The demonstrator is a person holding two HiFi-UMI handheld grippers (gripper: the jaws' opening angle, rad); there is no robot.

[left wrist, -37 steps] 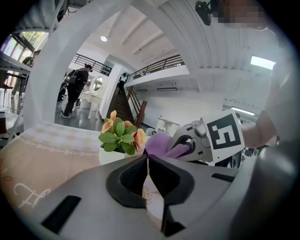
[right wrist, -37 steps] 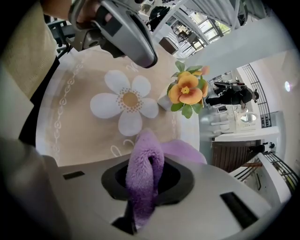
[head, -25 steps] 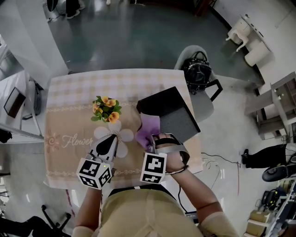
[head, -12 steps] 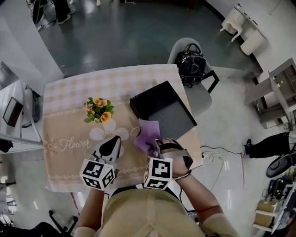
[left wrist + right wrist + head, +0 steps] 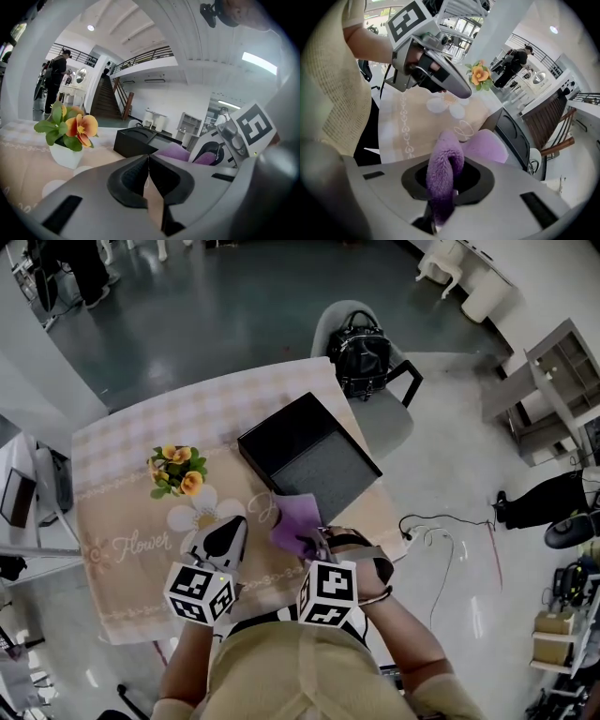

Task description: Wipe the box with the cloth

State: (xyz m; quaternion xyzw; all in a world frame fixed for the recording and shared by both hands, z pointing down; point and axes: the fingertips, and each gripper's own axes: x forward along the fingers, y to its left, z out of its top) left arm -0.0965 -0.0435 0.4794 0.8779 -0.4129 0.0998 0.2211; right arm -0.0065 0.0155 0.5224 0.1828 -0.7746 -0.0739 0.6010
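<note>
A black box (image 5: 305,457) with a grey top lies on the table's right half, also seen in the left gripper view as the black box (image 5: 135,140). A purple cloth (image 5: 296,519) hangs at the box's near edge, pinched in my right gripper (image 5: 312,542), which is shut on it; the cloth (image 5: 445,173) fills the jaws in the right gripper view. My left gripper (image 5: 223,537) hovers over the tablecloth left of the cloth, jaws shut with nothing between them (image 5: 148,176).
A small pot of orange flowers (image 5: 175,472) stands left of the box. The table (image 5: 122,521) carries a beige flowered cloth. A chair with a black bag (image 5: 360,350) stands beyond the far right corner. A cable (image 5: 441,531) lies on the floor at right.
My head view has shifted, so the table and box sit further left and tilted. Both grippers keep their places relative to the cloth and box.
</note>
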